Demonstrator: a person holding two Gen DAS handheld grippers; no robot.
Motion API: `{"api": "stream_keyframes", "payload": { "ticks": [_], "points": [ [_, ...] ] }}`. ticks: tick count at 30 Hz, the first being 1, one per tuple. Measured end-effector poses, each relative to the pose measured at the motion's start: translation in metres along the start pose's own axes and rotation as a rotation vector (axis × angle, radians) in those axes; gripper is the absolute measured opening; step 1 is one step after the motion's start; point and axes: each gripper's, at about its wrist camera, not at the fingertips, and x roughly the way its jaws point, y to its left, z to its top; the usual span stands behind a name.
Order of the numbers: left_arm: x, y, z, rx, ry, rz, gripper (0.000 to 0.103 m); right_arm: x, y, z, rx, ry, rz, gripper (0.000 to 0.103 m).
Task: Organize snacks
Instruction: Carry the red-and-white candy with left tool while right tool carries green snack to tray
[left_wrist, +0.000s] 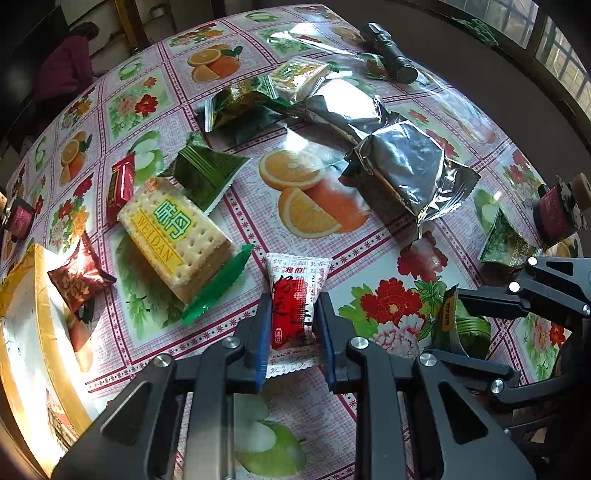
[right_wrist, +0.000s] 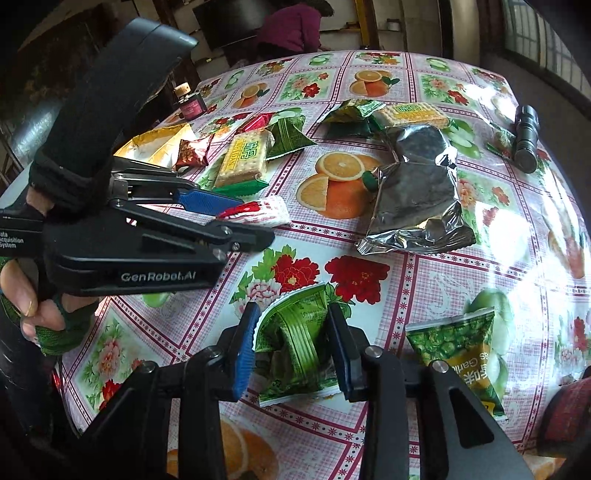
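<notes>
My left gripper (left_wrist: 291, 325) is shut on a small white and red snack packet (left_wrist: 293, 306) just above the table; the packet also shows in the right wrist view (right_wrist: 260, 211). My right gripper (right_wrist: 291, 347) is shut on a green snack packet (right_wrist: 295, 339), also seen at the right in the left wrist view (left_wrist: 461, 325). A Weidan cracker pack (left_wrist: 173, 232), dark green packets (left_wrist: 207, 170), two silver foil packs (left_wrist: 402, 166) and small red packets (left_wrist: 79, 277) lie scattered on the floral tablecloth. A gold box (left_wrist: 33, 332) sits at the left edge.
A black flashlight (left_wrist: 391, 51) lies at the far side. A green garlic-pea bag (right_wrist: 461, 354) lies right of my right gripper. A small dark red jar (right_wrist: 190, 103) stands near the far left edge. A person in purple (right_wrist: 291, 26) is behind the table.
</notes>
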Motion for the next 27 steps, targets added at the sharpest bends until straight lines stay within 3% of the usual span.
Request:
{"api": "stream_keyframes", "payload": {
  "ticks": [3, 5, 12, 21, 27],
  "points": [
    [-0.010, 0.002, -0.015, -0.027, -0.022, 0.084, 0.024, -0.011, 0.008, -0.005, -0.012, -0.023, -0.030, 0.031],
    [-0.029, 0.008, -0.030, -0.072, -0.062, 0.085, 0.024, -0.019, 0.014, -0.007, -0.031, -0.037, -0.056, 0.031],
    [-0.095, 0.047, -0.080, -0.263, -0.168, 0.191, 0.024, -0.038, 0.046, 0.010, -0.128, -0.102, -0.143, 0.031],
    [-0.121, 0.094, -0.123, -0.436, -0.177, 0.287, 0.024, -0.026, 0.098, 0.031, -0.242, -0.139, -0.217, 0.031],
    [-0.127, 0.110, -0.139, -0.496, -0.181, 0.293, 0.024, -0.019, 0.126, 0.042, -0.300, -0.149, -0.233, 0.031]
  ]
}}
